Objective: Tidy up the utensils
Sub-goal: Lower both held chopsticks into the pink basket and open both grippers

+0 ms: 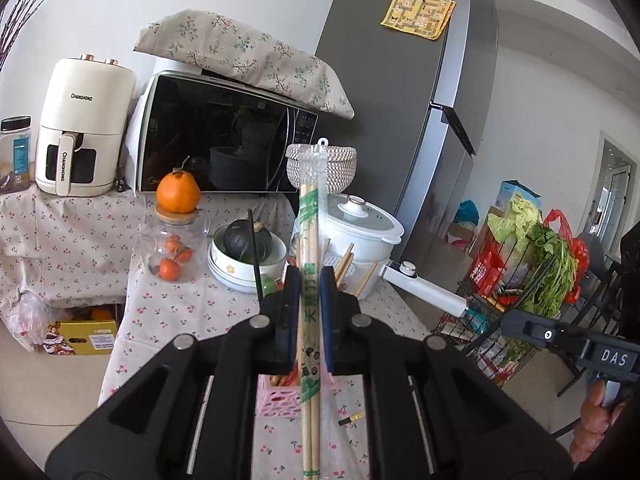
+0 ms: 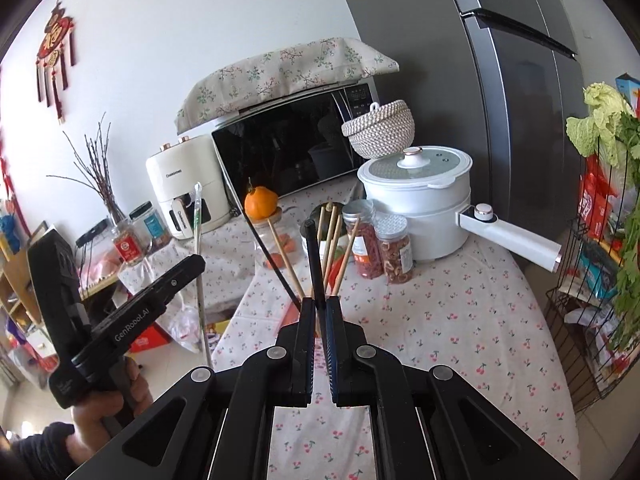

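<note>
Cherry-print cloth covers the table [image 2: 440, 320], a microwave [image 1: 224, 136] and white pot [image 2: 420, 208] along its far edge; the left gripper [image 1: 310, 280] is clenched on a wrapped pack of chopsticks [image 1: 310, 240] held upright above the pink holder [image 1: 280, 396], while the right gripper [image 2: 319, 308] pinches a black chopstick [image 2: 314, 264] among the bamboo ones. Long and gripped mid-length, the pack could swing and snag the standing sticks or tip the holder; only the left view shows that holder and a stray piece [image 1: 352, 419] on the cloth beside it; only the right view shows the jars [image 2: 380, 244].

Both wrist cameras look forward along their jaws, close above the worktop [image 1: 168, 312], facing the microwave [image 1: 224, 136] and fridge [image 2: 520, 80]; each catches the other gripper at its edge.
</note>
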{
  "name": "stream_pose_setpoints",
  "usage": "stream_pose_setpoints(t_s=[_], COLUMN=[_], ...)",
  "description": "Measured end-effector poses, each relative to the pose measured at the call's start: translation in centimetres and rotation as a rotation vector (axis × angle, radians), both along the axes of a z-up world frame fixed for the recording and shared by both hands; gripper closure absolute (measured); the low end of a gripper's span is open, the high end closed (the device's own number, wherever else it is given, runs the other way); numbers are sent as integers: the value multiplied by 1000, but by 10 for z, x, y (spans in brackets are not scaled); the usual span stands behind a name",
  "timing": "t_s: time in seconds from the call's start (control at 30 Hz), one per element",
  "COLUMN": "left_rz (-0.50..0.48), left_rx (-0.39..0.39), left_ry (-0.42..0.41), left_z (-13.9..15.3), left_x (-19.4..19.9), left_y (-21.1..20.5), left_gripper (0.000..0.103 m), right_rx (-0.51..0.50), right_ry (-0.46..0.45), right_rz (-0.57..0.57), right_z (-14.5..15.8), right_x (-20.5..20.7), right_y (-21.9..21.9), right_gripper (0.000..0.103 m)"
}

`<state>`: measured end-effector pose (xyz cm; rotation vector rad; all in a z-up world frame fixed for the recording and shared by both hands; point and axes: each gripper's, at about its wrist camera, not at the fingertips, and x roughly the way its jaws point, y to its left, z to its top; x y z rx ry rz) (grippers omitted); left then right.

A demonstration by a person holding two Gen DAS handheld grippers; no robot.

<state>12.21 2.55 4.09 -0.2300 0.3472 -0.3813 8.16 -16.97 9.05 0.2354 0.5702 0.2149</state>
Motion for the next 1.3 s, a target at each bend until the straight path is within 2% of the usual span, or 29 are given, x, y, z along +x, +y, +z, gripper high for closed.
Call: stream_pose_setpoints(t_s=[0.2,0.37,0.67,0.83,1.03,1.17,1.2,1.3], left_rz=[41,72,111,112,97,91,90,86], left_rx=[-11,-19,-4,-8,-8,2,9,17], left_ry=[-124,-184,-203,-217,-190,-174,-174,-166], left_z=[-7,-23,-54,-61,-74,-72,-70,-64], left_x=[25,41,64,68,70,67,65,59], left_y=[-15,-19,-18,-17,-14,-13,-13,-13], left_gripper=[92,92,92,92,91,89,83,57], right_rx=[-6,11,26,45,44,69,72,81], right_ry=[-22,-57,-95,-52,-7,15,13,6], right_rz=[15,32,37,38,47,45,41,26], right_z=[31,38,23,6,-7,-8,-7,-1], right_x=[28,45,80,97,105,106,104,98], right_y=[0,-1,7,6,10,8,7,3], right_gripper=[98,98,98,98,98,96,96,91])
